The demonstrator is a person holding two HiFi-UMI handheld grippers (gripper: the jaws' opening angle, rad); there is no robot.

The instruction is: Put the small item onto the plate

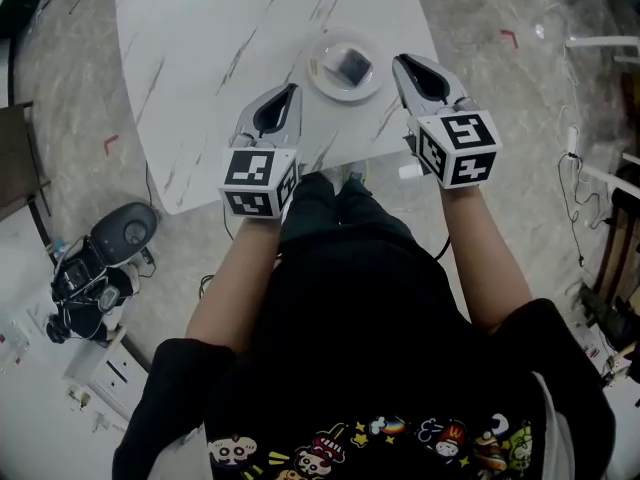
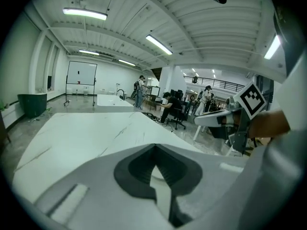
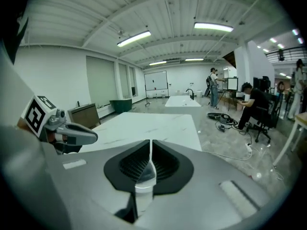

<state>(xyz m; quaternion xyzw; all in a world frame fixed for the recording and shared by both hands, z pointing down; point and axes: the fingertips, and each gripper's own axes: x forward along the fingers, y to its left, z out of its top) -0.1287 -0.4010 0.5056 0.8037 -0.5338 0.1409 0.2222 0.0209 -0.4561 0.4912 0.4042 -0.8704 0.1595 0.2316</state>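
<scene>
In the head view a white plate [image 1: 330, 87] sits near the front edge of the white marble table [image 1: 200, 78]. A small dark square item [image 1: 353, 65] lies on the plate. My left gripper [image 1: 294, 89] hovers just left of the plate, jaws shut and empty. My right gripper [image 1: 399, 61] hangs just right of the plate, also shut with nothing in it. In the left gripper view the left gripper [image 2: 154, 147] is closed, with the right gripper [image 2: 221, 117] off to the right. The right gripper view shows the right gripper [image 3: 150, 143] closed and the left gripper [image 3: 72, 133] at left.
A dark machine with cables [image 1: 100, 263] lies on the floor at the lower left. A dark chair [image 1: 15, 158] stands at the left edge. Cables and rack legs [image 1: 600, 188] line the right side. People and office chairs [image 3: 254, 107] are far behind.
</scene>
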